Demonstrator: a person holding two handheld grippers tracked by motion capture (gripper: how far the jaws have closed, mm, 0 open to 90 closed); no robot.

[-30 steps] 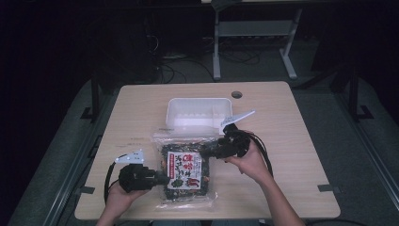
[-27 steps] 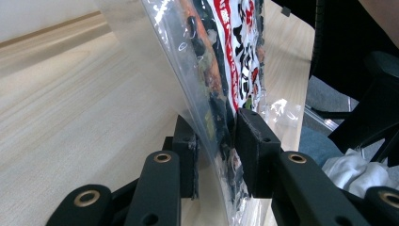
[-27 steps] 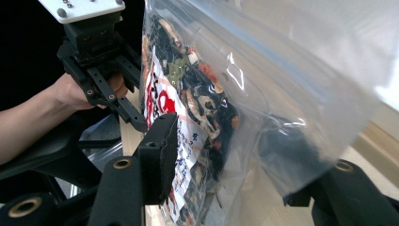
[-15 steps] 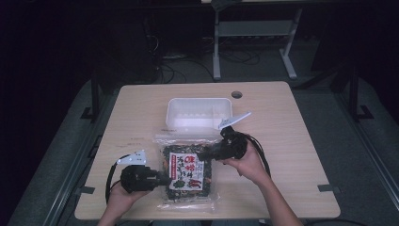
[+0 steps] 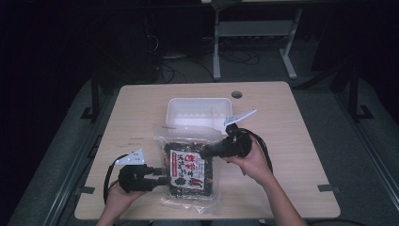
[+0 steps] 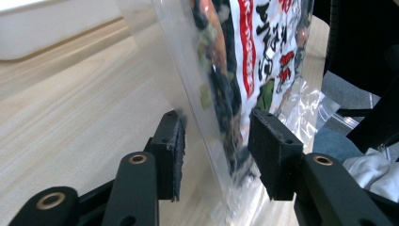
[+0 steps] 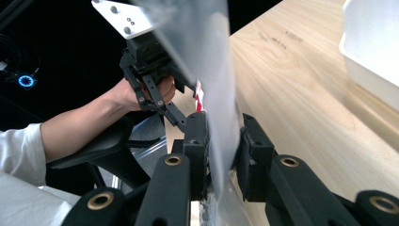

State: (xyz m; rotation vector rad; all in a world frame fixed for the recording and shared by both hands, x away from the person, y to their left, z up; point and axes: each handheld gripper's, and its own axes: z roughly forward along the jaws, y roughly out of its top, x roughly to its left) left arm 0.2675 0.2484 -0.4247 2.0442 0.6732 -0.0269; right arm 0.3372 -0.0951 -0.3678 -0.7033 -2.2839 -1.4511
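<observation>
A clear snack bag of dark mixed snacks with a red and white label lies on the wooden table near its front edge. My left gripper reaches in from the left, and its jaws stand open around the bag's edge with a gap at each pad. My right gripper comes in from the right. In the right gripper view my right gripper pinches the bag's clear film between its pads.
A white plastic tray stands just behind the bag, also seen as the tray at the right gripper view's right. A round cable hole sits at the table's back. A hand holds the other gripper beyond the bag.
My right gripper has dropped slightly onto the bag's right edge. The left gripper and the bag have hardly moved.
</observation>
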